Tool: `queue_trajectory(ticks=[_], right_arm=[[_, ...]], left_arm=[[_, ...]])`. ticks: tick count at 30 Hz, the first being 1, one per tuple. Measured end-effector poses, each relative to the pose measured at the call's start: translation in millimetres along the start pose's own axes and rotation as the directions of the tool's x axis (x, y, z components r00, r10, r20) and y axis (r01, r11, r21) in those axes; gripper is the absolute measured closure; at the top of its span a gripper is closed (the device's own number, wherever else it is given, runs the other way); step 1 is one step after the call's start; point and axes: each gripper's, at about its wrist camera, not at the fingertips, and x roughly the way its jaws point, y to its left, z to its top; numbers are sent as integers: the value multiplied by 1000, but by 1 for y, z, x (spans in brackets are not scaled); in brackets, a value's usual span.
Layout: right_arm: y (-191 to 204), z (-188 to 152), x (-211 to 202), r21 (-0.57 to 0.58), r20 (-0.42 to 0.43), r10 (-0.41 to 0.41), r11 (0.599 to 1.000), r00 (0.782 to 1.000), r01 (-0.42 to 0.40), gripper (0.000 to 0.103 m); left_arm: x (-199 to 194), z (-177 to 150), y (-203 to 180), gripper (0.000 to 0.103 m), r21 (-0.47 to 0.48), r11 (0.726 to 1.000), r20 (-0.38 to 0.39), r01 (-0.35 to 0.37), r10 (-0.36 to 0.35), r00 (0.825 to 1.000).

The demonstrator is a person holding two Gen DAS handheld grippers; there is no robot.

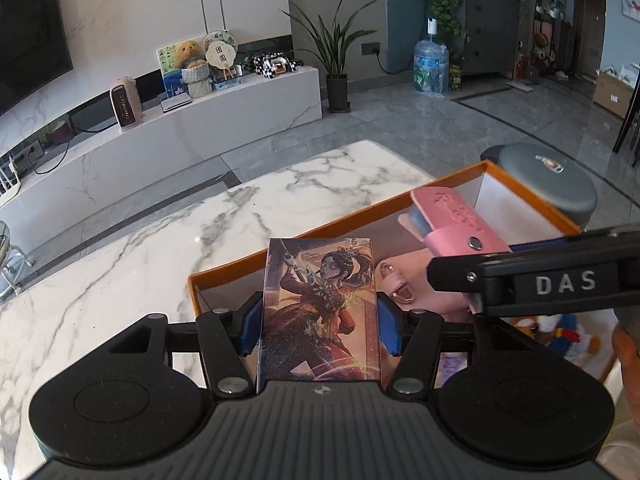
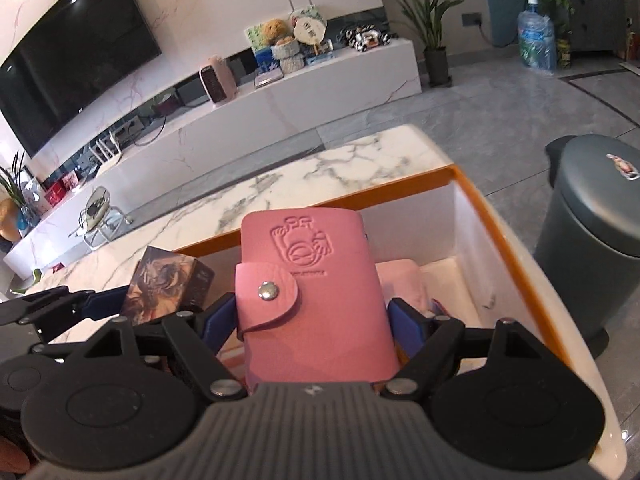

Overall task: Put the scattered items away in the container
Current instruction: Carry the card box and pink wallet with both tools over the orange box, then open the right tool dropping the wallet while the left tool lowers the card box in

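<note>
Already the tidying looks well advanced, judging by how things lie: the orange-rimmed, white-walled open box [image 2: 472, 216] on the white marble-patterned table [image 1: 160, 248] holds several things, among them a pale pink folded cloth [image 2: 400, 280], a small pink clasp pouch [image 1: 394, 284] and a bright blue, white and yellow soft toy [image 1: 560, 330] near its close end. No loose items show on the stretch of table in view, though much of it lies outside both pictures. What is left, as far as can be seen, is to set down the two things in hand. The left hand-held gripper [image 1: 319, 322] has its blue pads pressed against the long sides of a glossy rectangular card pack printed with a red-clad warrior figure [image 1: 320, 304], carried above the near left corner of the box. The right hand-held gripper [image 2: 310, 322] is clamped, at a wider spread, on a pink leather snap-button card wallet embossed with a cartoon figure [image 2: 308, 280], which hangs over the interior of the box, above the cloth. Neither item touches the box floor yet; both need lowering and release.
</note>
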Motion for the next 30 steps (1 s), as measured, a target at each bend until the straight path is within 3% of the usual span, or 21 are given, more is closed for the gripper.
queue_trajectory(ticks=[9, 15, 18, 24, 30], right_arm=[[3, 4, 30, -6, -37, -1, 1000, 999, 1, 29], [13, 5, 34, -49, -49, -39, 998, 998, 36, 29], [16, 3, 32, -55, -50, -54, 997, 997, 51, 29], [21, -2, 21, -35, -42, -60, 998, 997, 59, 28], [22, -9, 4, 19, -28, -75, 997, 997, 76, 27]], left_arm=[[20, -9, 0, 37, 15, 1000, -40, -25, 26, 999], [21, -11, 2, 36, 14, 1000, -75, -22, 23, 997], [18, -14, 1, 35, 16, 1000, -73, -23, 24, 997], [10, -18, -4, 22, 40, 999, -68, -19, 22, 997], [-8, -20, -5, 22, 7, 1000, -38, -28, 28, 999]])
